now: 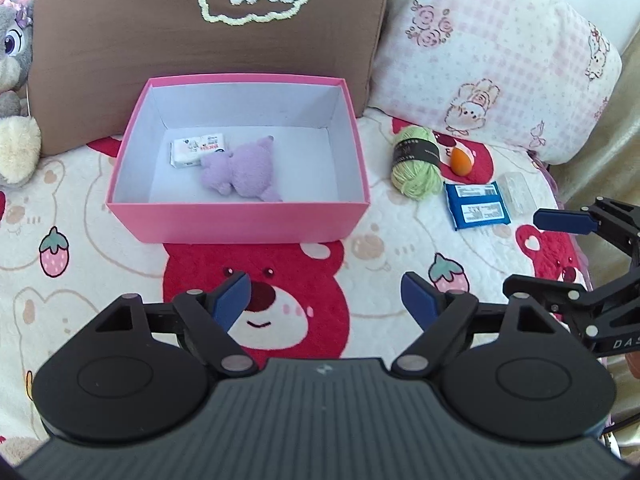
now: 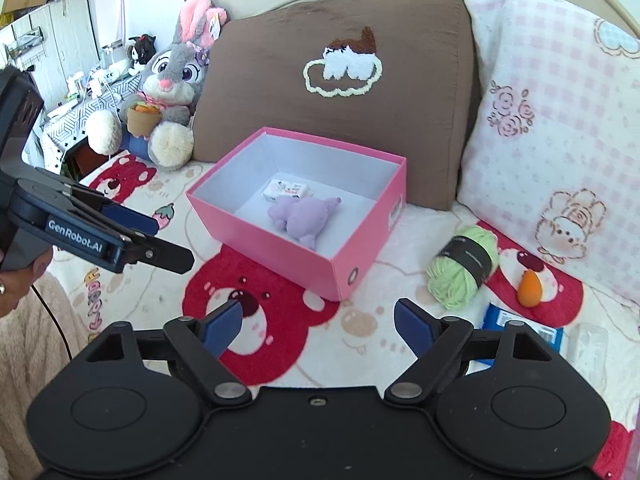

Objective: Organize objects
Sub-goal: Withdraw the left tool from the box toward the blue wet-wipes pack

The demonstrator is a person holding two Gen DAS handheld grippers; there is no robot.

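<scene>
A pink box (image 1: pixel 240 220) (image 2: pixel 280 256) sits on the bed and holds a purple plush toy (image 1: pixel 244 170) (image 2: pixel 302 218) and a small white packet (image 1: pixel 196 148) (image 2: pixel 286 190). To its right lie a green yarn ball (image 1: pixel 416 160) (image 2: pixel 460 268), an orange egg-shaped sponge (image 1: pixel 460 161) (image 2: pixel 529 286), a blue packet (image 1: pixel 476 206) (image 2: pixel 496 320) and a clear plastic piece (image 1: pixel 516 190). My left gripper (image 1: pixel 326 300) is open and empty in front of the box. My right gripper (image 2: pixel 318 322) is open and empty, to the right of the left one.
A brown cushion (image 1: pixel 200 40) and a pink checked pillow (image 1: pixel 492 52) stand behind the box. A grey rabbit plush (image 2: pixel 172 84) sits at the left. The bed cover (image 1: pixel 100 260) has a red bear print.
</scene>
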